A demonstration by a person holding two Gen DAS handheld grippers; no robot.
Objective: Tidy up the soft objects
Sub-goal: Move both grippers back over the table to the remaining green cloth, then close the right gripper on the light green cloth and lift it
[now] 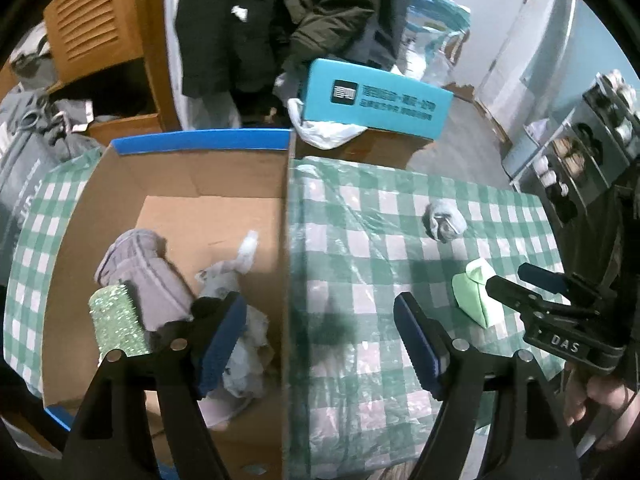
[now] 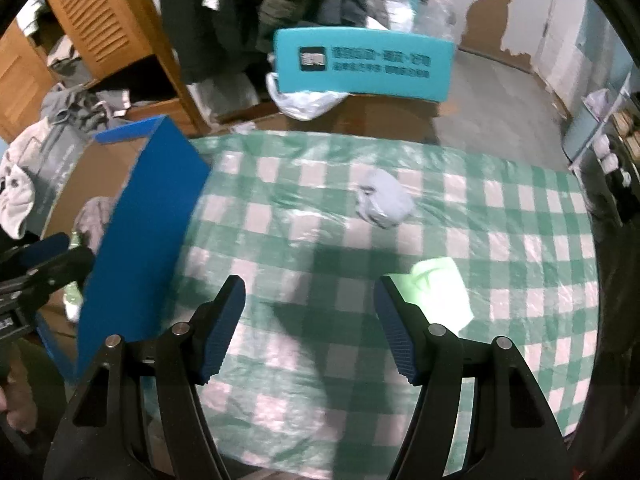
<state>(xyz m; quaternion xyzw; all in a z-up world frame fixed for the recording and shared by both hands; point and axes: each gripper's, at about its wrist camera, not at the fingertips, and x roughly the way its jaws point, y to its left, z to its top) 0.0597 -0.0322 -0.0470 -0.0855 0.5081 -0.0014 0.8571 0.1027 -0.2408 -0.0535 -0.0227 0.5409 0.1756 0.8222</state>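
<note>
on right gripper [image 1: 516,276] reads "das"; both it and left gripper [image 1: 320,328] released.

A wooden cabinet [image 2: 86,20] with louvred doors stands at the back left, dark coats [image 1: 288,20] hanging beside it. Grey floor [image 2: 492,100] runs to a pale blue wall [image 1: 532,40] with peeling paint. A metal shelf rack [image 1: 580,152] lines the right side.

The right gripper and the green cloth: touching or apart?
Apart. The right wrist view shows the right gripper open over bare tablecloth; the green cloth lies beyond.
</note>
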